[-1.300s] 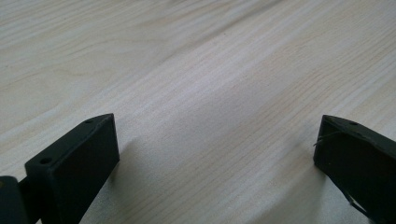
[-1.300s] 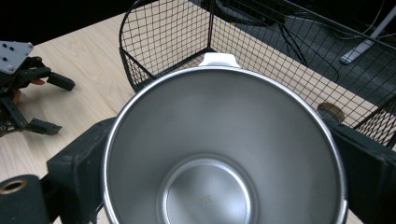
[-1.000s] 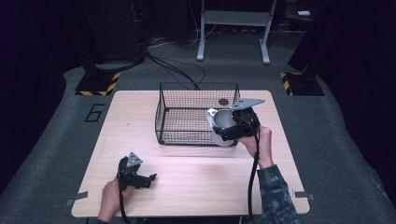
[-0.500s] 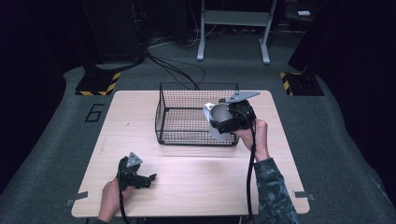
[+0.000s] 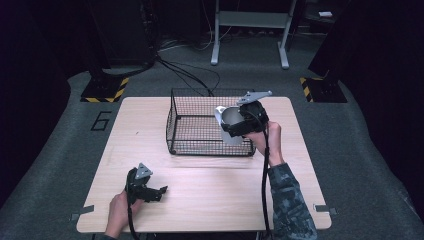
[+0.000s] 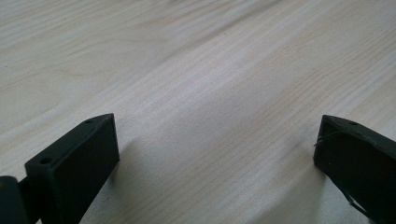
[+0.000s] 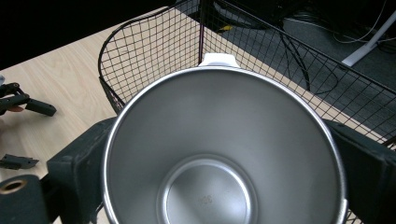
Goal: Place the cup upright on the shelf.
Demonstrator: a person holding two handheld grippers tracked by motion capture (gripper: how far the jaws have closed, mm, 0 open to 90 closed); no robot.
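Right claw [image 5: 235, 125] up over the near right corner of the wire basket [image 5: 200, 122], clamped on a steel cup [image 5: 231, 120] with a jaw pressed against each side. Cup tilted, mouth turned toward the camera in the right gripper view [image 7: 224, 149], bare shiny inside, a small stamp on the bottom too blurred to read. White tab [image 7: 218, 59] peeking over the far rim; rest of it hidden behind the cup. Cup's outer wall and lower edge cut off at the bottom of that view. From above, cup half covered by the gripper body and grey plate. Hard to tell whether the cup is inside the basket or just above its rim.

Left claw [image 5: 159, 192] low on the desk [image 5: 210, 200] near the front left edge, jaws spread wide with nothing between them. Plain wood grain between the two black tips in the left gripper view [image 6: 219, 154], both tips cut off at the frame's bottom.
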